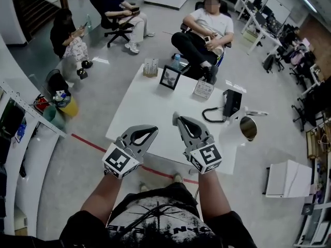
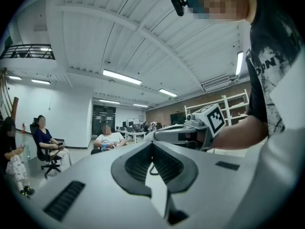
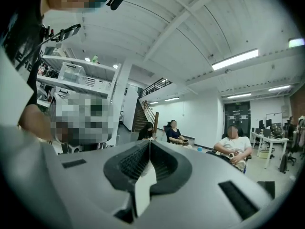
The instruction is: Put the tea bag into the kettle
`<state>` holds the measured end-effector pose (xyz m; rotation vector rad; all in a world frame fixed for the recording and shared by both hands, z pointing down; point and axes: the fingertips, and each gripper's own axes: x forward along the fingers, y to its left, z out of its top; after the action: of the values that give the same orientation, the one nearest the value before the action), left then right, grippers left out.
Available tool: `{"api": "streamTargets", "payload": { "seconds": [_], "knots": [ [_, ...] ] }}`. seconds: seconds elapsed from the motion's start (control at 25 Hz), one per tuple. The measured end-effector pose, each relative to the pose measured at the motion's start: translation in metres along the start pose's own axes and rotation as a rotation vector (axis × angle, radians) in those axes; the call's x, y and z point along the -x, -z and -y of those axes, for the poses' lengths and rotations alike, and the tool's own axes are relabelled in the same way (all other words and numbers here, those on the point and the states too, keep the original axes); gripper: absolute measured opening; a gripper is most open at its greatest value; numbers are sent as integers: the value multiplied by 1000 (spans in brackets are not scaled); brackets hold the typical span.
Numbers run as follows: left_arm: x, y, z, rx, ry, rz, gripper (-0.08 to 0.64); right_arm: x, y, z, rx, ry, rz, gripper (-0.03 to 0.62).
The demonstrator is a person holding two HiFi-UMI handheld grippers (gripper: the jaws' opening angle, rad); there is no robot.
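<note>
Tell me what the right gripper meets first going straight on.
Nothing close: the right gripper points level above the white table, so its path looks free. Far ahead sits a person by the stairs; depth unclear.

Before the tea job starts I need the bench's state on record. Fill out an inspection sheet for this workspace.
Surface: white table, middle largely bare.
Job's things: round metallic vessel near the right edge, possibly the kettle; tea bag not made out.
Clutter: picture frame, card stand, glass holder and bottle along the far side.
Grippers: left gripper and right gripper both shut, nothing between the jaws, held above the near edge.
Cables: dark cord beside a black box.
Surroundings: seated people beyond the table; red floor line; desks at the right.
</note>
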<state>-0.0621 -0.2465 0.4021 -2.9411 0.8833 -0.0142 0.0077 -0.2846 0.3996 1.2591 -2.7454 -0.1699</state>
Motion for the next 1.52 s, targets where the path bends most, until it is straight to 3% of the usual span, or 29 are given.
{"api": "streamTargets", "payload": {
  "seconds": [0.96, 1.52],
  "knots": [
    [-245, 5, 176, 31, 342, 4, 8, 216, 62, 214, -48, 317, -114, 17],
    [-316, 23, 227, 68, 423, -27, 8, 271, 101, 279, -81, 403, -181, 17]
  ]
}}
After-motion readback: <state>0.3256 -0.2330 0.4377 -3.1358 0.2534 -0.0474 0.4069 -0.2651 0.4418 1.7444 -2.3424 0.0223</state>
